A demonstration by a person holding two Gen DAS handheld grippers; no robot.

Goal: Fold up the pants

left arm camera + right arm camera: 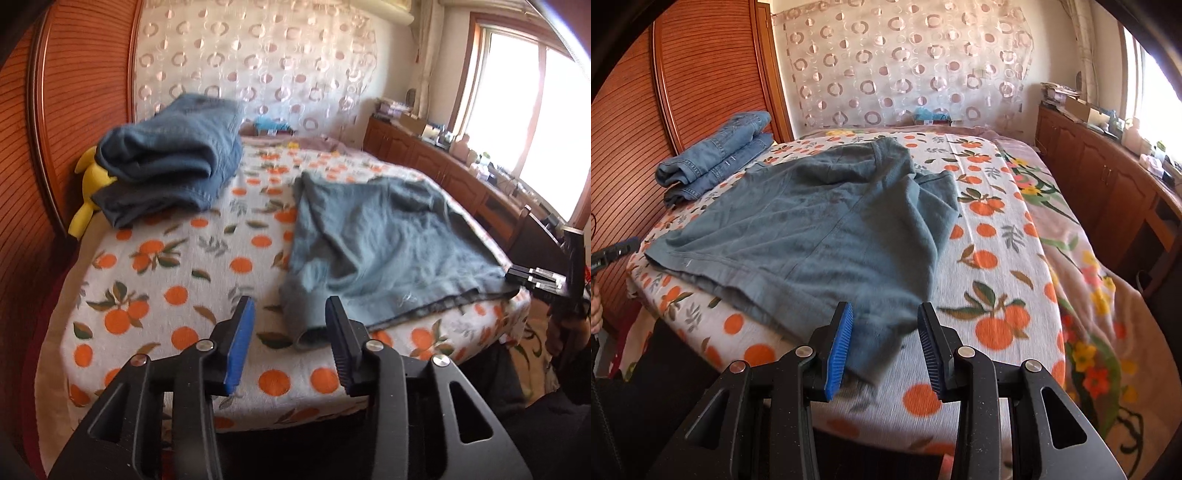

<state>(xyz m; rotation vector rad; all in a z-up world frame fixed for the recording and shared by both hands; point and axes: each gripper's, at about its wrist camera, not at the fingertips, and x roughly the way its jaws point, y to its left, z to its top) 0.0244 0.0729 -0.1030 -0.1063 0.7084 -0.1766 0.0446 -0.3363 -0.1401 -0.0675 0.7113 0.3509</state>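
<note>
Grey-teal pants (373, 251) lie loosely spread on the orange-print bed cover (173, 280); they also show in the right wrist view (820, 229). My left gripper (290, 314) is open and empty, just before the near leg end at the bed's front edge. My right gripper (884, 317) is open and empty, with a corner of the pants between its fingers' line. The right gripper also shows at the right edge of the left wrist view (535, 278).
A stack of folded blue jeans (170, 162) lies at the back left by the wooden headboard (81, 92), with a yellow plush toy (88, 177) beside it. Wooden cabinets (1100, 173) with clutter run under the window on the right.
</note>
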